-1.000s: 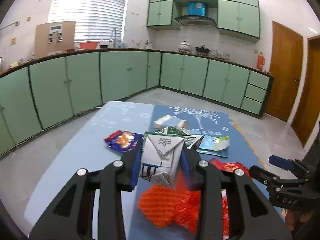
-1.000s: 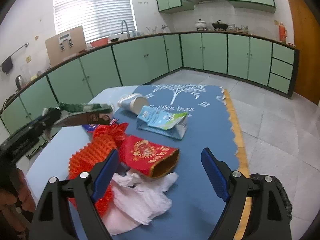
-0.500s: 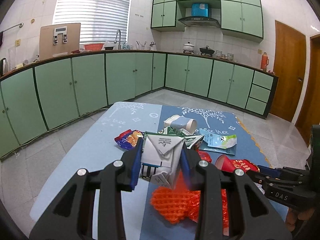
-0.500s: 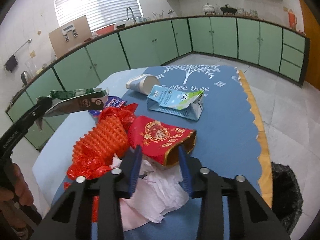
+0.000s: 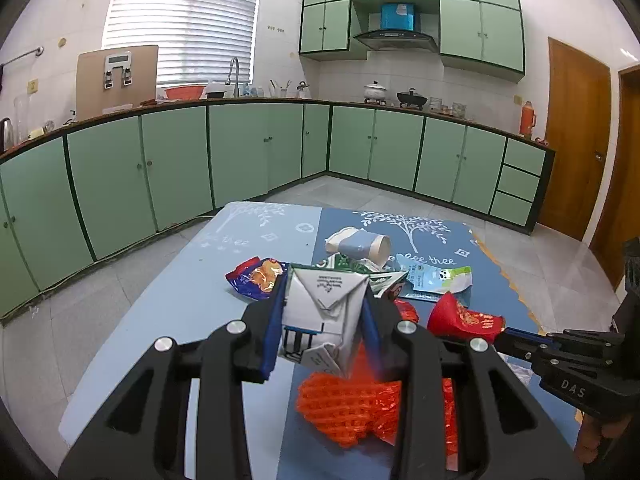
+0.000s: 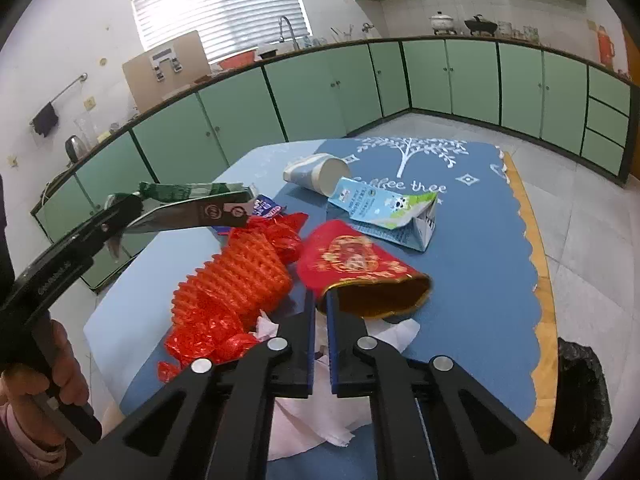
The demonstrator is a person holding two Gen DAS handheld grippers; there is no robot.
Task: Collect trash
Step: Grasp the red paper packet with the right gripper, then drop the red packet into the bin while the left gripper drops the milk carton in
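A flattened carton (image 5: 320, 316) is held clear of the worktop (image 5: 188, 320) in the left hand-held gripper (image 5: 325, 322), whose pads are clamped on its two sides, exactly as they were a second ago; in the right wrist view the same carton (image 6: 192, 210) is seen edge-on at the left, with the person's hand (image 6: 44, 372) wrapped round the handle below it. Under and beyond it, the rest of the litter is spread across the blue cloth: a snack wrapper (image 5: 256, 280), an orange foam net (image 6: 240, 276) with crumpled red foil (image 6: 208, 332) (the two lie touching), a tipped paper cup (image 6: 316, 172) and a torn milk pouch (image 6: 384, 212) farther back. The change is on the right. The right hand-held gripper (image 6: 319, 312), which stood wide apart a second ago, has just been closing and is now brought together on the near rim of the red-and-gold bag (image 6: 360, 272), with a thin edge of that rim pinched between the pads. The bag is still resting on the worktop, its open mouth turned toward the camera, beside white tissue (image 6: 320, 412). With both hands loaded, a lift is judged to be the next step, toward the black bin bag (image 6: 580, 400) seen on the floor just past the worktop's yellow scalloped edge. The pinch is slim, so a slip cannot be ruled out.
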